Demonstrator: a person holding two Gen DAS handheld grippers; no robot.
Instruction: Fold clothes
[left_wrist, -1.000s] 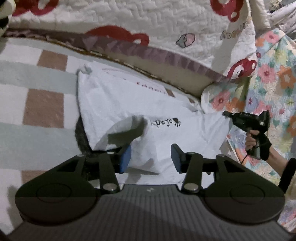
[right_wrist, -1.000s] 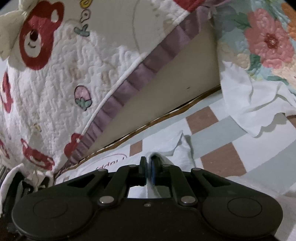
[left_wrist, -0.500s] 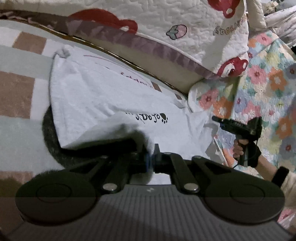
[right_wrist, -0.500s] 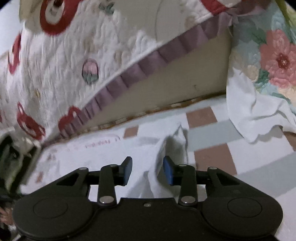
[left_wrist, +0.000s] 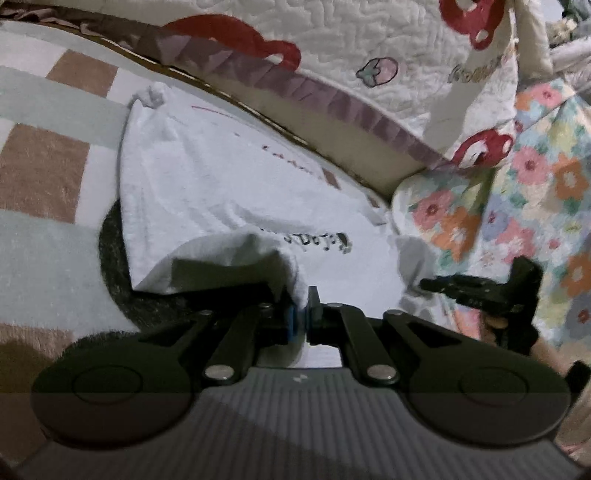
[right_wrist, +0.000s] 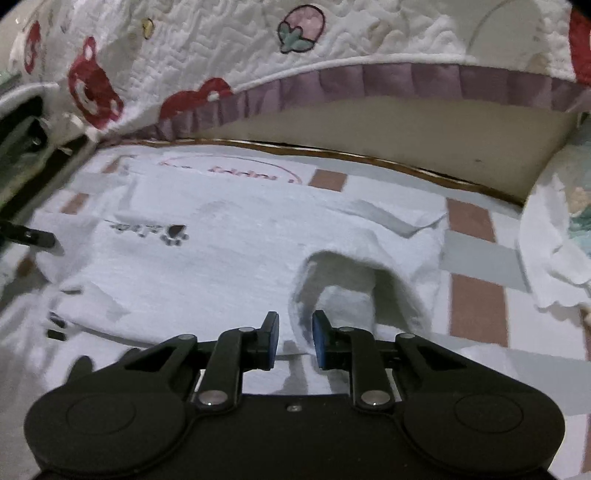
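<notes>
The dark printed lettering (left_wrist: 320, 242) on the white garment (left_wrist: 207, 192) is motion-blurred and unreadable. The left claw (left_wrist: 302, 320) body hides the garment's near edge. The right claw (left_wrist: 448, 287) (left-wrist view) is blurred; its pads cannot be resolved there.

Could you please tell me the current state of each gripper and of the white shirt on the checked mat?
Left gripper: jaws shut on a raised fold of the shirt.
Right gripper: jaws open, a hump of shirt cloth between them, not clamped.
White shirt: lying mostly flat on the checked mat, printed side up, lifted at two edges.
</notes>
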